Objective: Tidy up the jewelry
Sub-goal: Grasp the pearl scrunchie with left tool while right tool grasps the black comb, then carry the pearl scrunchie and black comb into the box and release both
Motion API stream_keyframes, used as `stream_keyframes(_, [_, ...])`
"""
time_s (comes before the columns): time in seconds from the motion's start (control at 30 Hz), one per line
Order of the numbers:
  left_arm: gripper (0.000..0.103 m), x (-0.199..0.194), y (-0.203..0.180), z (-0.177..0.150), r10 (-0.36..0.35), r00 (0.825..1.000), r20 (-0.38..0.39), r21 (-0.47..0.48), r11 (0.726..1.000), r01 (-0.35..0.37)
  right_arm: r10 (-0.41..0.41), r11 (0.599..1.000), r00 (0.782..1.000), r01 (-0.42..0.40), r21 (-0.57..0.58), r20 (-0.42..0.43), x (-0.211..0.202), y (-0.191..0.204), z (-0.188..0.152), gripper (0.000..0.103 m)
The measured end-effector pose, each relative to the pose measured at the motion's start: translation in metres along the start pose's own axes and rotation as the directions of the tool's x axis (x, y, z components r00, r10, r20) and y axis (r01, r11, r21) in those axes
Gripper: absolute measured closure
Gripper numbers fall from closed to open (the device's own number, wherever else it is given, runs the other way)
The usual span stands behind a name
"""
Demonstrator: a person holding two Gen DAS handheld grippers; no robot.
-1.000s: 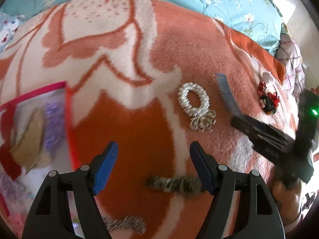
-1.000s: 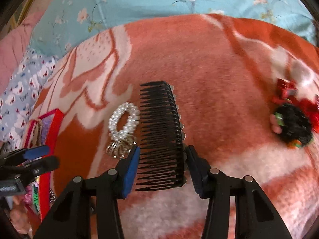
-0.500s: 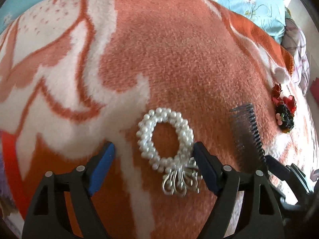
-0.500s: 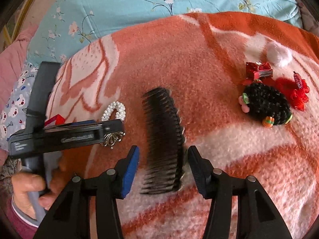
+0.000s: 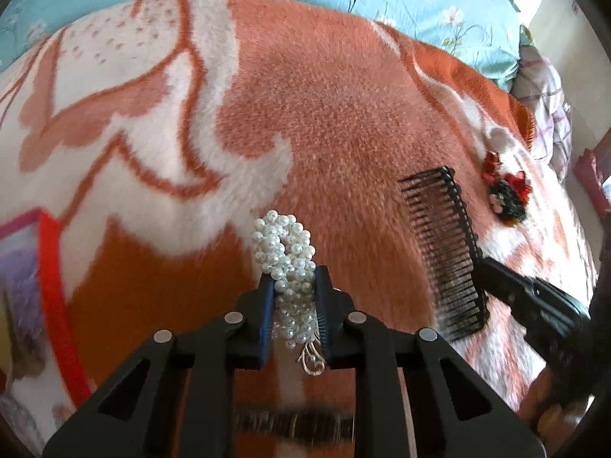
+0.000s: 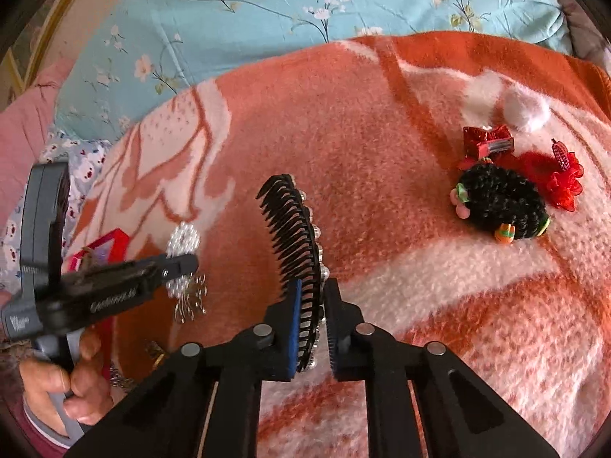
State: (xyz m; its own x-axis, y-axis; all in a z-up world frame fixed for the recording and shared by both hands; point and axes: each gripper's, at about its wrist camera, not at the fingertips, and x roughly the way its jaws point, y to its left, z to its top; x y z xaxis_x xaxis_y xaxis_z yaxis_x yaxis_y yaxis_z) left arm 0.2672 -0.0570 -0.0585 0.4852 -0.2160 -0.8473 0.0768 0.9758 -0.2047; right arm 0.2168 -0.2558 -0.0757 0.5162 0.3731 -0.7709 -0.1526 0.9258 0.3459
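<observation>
A white pearl bracelet (image 5: 284, 240) with a silver charm is squeezed narrow between the blue pads of my left gripper (image 5: 294, 278), whose jaws are closing on it just above the orange and white blanket (image 5: 324, 114). In the right wrist view the left gripper (image 6: 189, 265) shows at the left, the bracelet (image 6: 185, 242) in its tips and a hand on its handle. My right gripper (image 6: 313, 290) is closing on the near end of a black hair comb (image 6: 294, 225), which stands on edge with silver beads along its spine. The comb (image 5: 443, 252) also shows at the right of the left wrist view.
A black hair tie (image 6: 500, 206), a red bow clip (image 6: 487, 141), a red flower clip (image 6: 565, 183) and a white pompom (image 6: 525, 108) lie at the far right. A red-edged pouch (image 5: 53, 290) sits at the left. A dark clip (image 5: 290, 423) lies under the left gripper.
The left gripper moved over the pearl bracelet and closed on it, squashing the ring. The right gripper closed on the comb, which turned from flat onto its edge.
</observation>
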Motion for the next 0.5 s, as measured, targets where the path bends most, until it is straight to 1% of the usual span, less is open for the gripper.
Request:
stream_keyframes(0.13, [0.086,-0.032,0.008,-0.013,-0.013,0.999,0.036,-0.017,1.0,0.013,0.05,0.999,0.999,-0.05,0.01,0.018,-0.013,0.006,-0.005,0.095])
stream_keyframes(0.17, [0.086,-0.042,0.011,-0.018,-0.017,0.999,0.048,-0.025,1.0,0.018,0.065,0.998,0.998,-0.065,0.008,0.026,-0.018,0.009,-0.007,0.099])
stream_keyframes(0.23, [0.086,-0.051,0.012,-0.02,-0.022,0.998,0.064,-0.034,0.999,0.024,0.084,0.996,0.996,-0.084,0.005,0.034,-0.026,0.016,-0.009,0.098])
stream_keyframes(0.37, [0.086,-0.077,0.016,-0.032,-0.023,0.995,0.098,-0.041,0.999,0.027,0.102,0.995,0.994,-0.101,-0.021,0.032,-0.033,0.031,-0.014,0.099])
stream_keyframes(0.5, [0.086,-0.1,0.025,-0.046,-0.02,0.991,0.131,-0.052,0.998,0.027,0.126,0.992,0.992,-0.125,-0.019,0.03,-0.039,0.042,-0.02,0.1])
